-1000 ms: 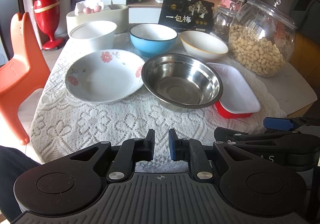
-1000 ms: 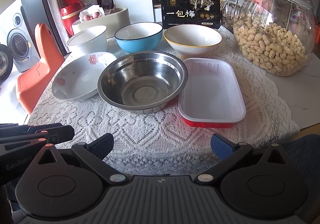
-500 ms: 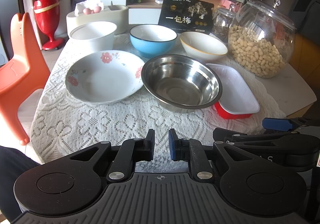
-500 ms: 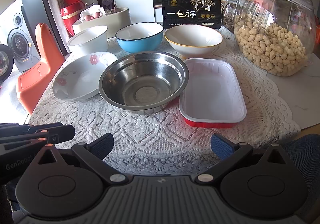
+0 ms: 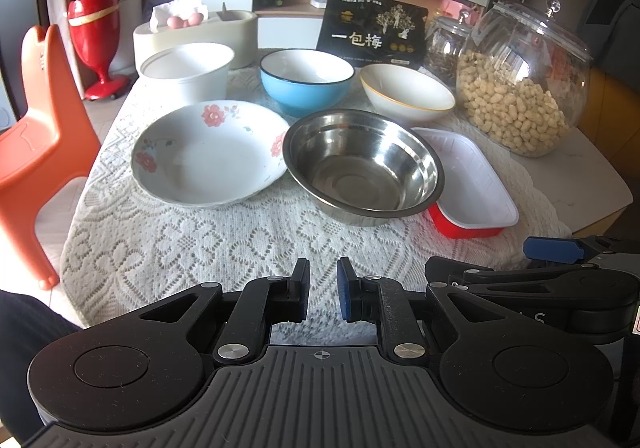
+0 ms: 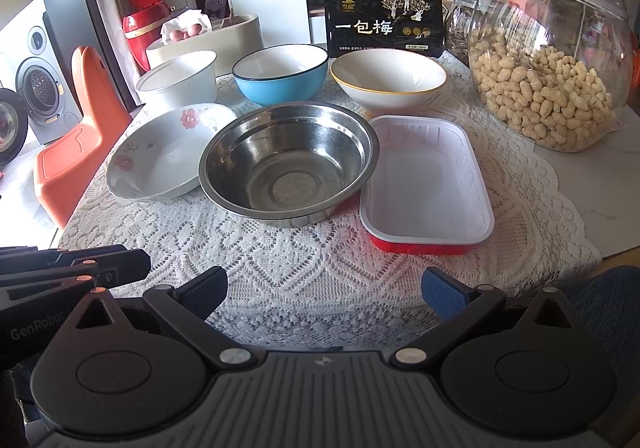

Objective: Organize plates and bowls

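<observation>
- Dishes are sitting on a lace tablecloth [image 6: 304, 288], and both grippers are hovering at the 6 o'clock edge, touching nothing.
- Left gripper [image 5: 323, 294] is holding nothing; its fingers are drawn nearly together with only a narrow gap showing.
- Right gripper [image 6: 324, 288] is spread wide and released, gripping nothing.
- Steel bowl [image 6: 288, 164] is sitting at the centre, its rim overlapping the flowered plate [image 6: 160, 156] at 9 o'clock and the red tray [image 6: 428, 184] at 3 o'clock.
- Blue bowl [image 6: 280, 74] is standing at 12 o'clock of the steel bowl, with the white tub [image 6: 178, 78] at 10 o'clock and the gold-rimmed bowl [image 6: 388, 78] at 1 o'clock.
- Peanut jar [image 6: 548, 60] is standing at 2 o'clock, well apart from both grippers.
- Black box [image 6: 384, 20] is standing upright behind the bowls at 12 o'clock.
- Orange chair [image 5: 36, 136] is standing off the table at 9 o'clock.
</observation>
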`<state>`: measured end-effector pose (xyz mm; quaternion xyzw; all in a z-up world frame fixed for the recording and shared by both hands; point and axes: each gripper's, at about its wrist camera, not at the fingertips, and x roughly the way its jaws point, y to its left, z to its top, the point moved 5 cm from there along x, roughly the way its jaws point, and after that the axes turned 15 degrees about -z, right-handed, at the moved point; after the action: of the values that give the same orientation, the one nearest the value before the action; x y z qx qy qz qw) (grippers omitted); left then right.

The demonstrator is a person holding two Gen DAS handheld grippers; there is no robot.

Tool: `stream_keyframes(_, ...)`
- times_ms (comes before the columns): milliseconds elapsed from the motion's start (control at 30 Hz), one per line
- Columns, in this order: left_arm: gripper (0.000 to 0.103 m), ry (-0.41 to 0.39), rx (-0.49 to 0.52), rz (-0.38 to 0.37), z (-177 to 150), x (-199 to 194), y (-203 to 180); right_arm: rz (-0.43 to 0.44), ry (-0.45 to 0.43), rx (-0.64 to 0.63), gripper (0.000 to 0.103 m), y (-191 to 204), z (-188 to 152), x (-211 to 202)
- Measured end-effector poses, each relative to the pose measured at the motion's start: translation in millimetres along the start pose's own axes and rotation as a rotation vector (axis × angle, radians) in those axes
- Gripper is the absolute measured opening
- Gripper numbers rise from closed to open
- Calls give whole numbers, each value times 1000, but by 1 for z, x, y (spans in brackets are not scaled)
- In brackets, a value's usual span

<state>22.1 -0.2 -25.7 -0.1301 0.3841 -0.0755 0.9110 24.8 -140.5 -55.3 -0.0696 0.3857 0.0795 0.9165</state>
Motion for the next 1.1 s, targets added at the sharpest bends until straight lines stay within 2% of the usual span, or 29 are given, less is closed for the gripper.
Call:
stream_keyframes(533,18,3,-8,3,-1,1,-2,22,-8,13,103,0,1,-1)
stream_keyframes(700,18,-8,-6,-26,6,11,-5,28,-86,38,103,-19,12,-2)
stream_keyframes(767,19,-35,8,-72,16,17,-11,-18,-140,52,103,-38,19,0)
stream_keyframes(833,18,-69,55,-144,32,25,-21,-104,-187,52,103,-58,26,7)
stream_keyframes(933,18,-45,97,-243,59,45,-39,-219,-221,47,103,-91,38,22)
stream_keyframes(1000,19,-10,130,-292,81,63,-50,-206,-182,67,103,-110,45,35)
stream_keyframes(1100,19,86,137,-278,116,101,-58,-114,-80,113,102,-129,46,60)
